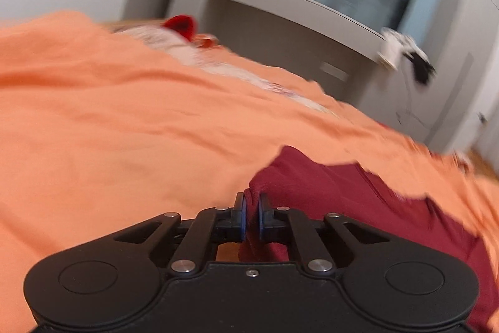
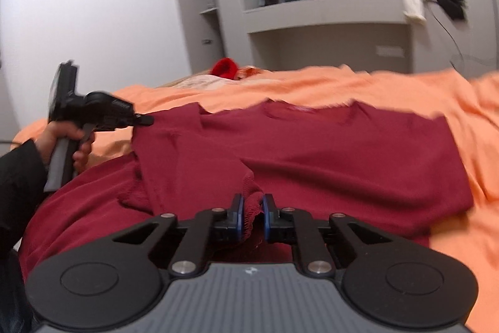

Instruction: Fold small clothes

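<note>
A: Left tongs [image 1: 251, 209]?
B: Pinched tight on a fold at the edge of the dark red T-shirt [image 2: 312, 152], gripped by a hand [image 2: 70, 142] in a dark sleeve [image 2: 18, 177].
A: Right tongs [image 2: 252, 209]?
B: Clamped on a bunched ribbed hem of the same shirt, pads pressing cloth.
A: Shirt's place?
B: Spread on the orange bedsheet [image 2: 405, 89], partly doubled over. Far off, a red garment [image 2: 224, 66], blurred.
</note>
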`<state>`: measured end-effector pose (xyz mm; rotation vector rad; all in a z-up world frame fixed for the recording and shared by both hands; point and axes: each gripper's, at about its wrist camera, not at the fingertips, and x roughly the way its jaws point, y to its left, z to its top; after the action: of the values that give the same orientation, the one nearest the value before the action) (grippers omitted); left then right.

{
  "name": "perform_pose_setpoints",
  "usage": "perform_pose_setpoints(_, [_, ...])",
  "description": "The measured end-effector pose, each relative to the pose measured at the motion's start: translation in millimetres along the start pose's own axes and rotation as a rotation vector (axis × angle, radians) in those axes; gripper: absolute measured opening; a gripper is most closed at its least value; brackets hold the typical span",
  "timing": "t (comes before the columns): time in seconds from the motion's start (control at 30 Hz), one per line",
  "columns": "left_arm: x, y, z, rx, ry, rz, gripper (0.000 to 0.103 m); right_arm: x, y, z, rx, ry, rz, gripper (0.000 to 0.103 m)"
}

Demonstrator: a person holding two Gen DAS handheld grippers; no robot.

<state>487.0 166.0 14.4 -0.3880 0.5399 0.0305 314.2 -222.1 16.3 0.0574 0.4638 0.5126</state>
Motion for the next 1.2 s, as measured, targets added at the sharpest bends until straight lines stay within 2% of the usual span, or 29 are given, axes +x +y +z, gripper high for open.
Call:
perform_pose_setpoints(0.07, [8.0, 10.8, -1.3, -0.06, 0.046, -0.002, 0.007, 2.5, 6.9, 0.6, -0.028, -0.002, 0.0, 0.013])
perform_pose_setpoints(0.17, [18.5, 16.6, -6.4, -0.08, 0.085, -0.001, 0.012, 5.4, 6.5, -4.0, -0.026, 0.025, -0.016, 0.013])
perform_pose_setpoints(0.27, [15.3, 19.1, -5.0, -0.093, 0.071, -0.007, 0.028, 3.5, -0.6, -7.6, 0.022, 0.045, -0.003, 0.014])
perform_pose_setpoints(0.3, [13.7, 19.2, -4.5, -0.089, 0.065, -0.011, 0.037, 1.8, -1.0, -9.1, 0.026, 0.048, 0.004, 0.015])
perform_pose_setpoints(0.33, [12.2, 18.4, -3.9, -0.08, 0.06, -0.021, 0.044, 0.6, -1.7, -10.4, 0.026, 0.053, 0.01, 0.02])
perform_pose_setpoints(0.37, [10.8, 17.2, -3.3, -0.066, 0.051, -0.031, 0.057, -1.4, -2.6, -12.7, 0.03, 0.054, 0.014, 0.022])
perform_pose_setpoints(0.4, [9.2, 16.4, -2.5, -0.053, 0.039, -0.037, 0.064, -3.3, -3.6, -15.2, 0.037, 0.052, 0.02, 0.026])
perform_pose_setpoints(0.5, [13.7, 7.7, 5.5, 0.027, 0.006, -0.071, 0.071, -5.6, -9.7, -20.1, 0.065, 0.051, 0.039, 0.038])
perform_pose_setpoints(0.57, [23.2, -1.3, 14.4, 0.108, 0.011, -0.067, 0.075, -6.7, -13.2, -22.4, 0.08, 0.044, 0.054, 0.043])
perform_pose_setpoints(0.73, [55.4, -22.4, 24.8, 0.268, 0.063, -0.066, 0.074, -6.8, -15.9, -30.1, 0.09, 0.019, 0.067, 0.051])
perform_pose_setpoints(0.77, [63.9, -25.8, 25.6, 0.285, 0.08, -0.053, 0.066, -6.2, -15.4, -31.5, 0.088, 0.017, 0.067, 0.052])
perform_pose_setpoints(0.8, [72.8, -28.2, 26.1, 0.294, 0.099, -0.027, 0.052, -5.7, -14.9, -32.8, 0.084, 0.016, 0.069, 0.054])
perform_pose_setpoints(0.87, [90.8, -28.7, 24.8, 0.294, 0.149, 0.039, 0.041, -5.7, -12.5, -35.0, 0.067, 0.012, 0.069, 0.058])
perform_pose_setpoints(0.97, [106.7, -20.3, 22.8, 0.266, 0.162, 0.088, 0.042, -6.6, -8.4, -37.3, 0.04, 0.002, 0.075, 0.07])
perform_pose_setpoints(1.0, [110.3, -16.5, 22.5, 0.248, 0.168, 0.094, 0.042, -6.6, -7.6, -37.6, 0.037, 0.001, 0.079, 0.077])
perform_pose_setpoints(1.03, [111.9, -11.6, 22.3, 0.228, 0.171, 0.091, 0.042, -6.7, -7.2, -37.9, 0.036, 0.0, 0.079, 0.084])
perform_pose_setpoints(1.13, [110.5, -5.8, 24.5, 0.197, 0.175, 0.07, 0.042, -6.5, -7.2, -38.0, 0.038, 0.004, 0.091, 0.096])
perform_pose_setpoints(1.17, [107.8, -4.1, 27.2, 0.186, 0.177, 0.062, 0.046, -6.7, -7.0, -38.0, 0.037, 0.006, 0.094, 0.097])
perform_pose_setpoints(1.2, [104.3, -3.1, 30.7, 0.177, 0.182, 0.051, 0.058, -7.3, -6.3, -38.4, 0.035, 0.005, 0.094, 0.099])
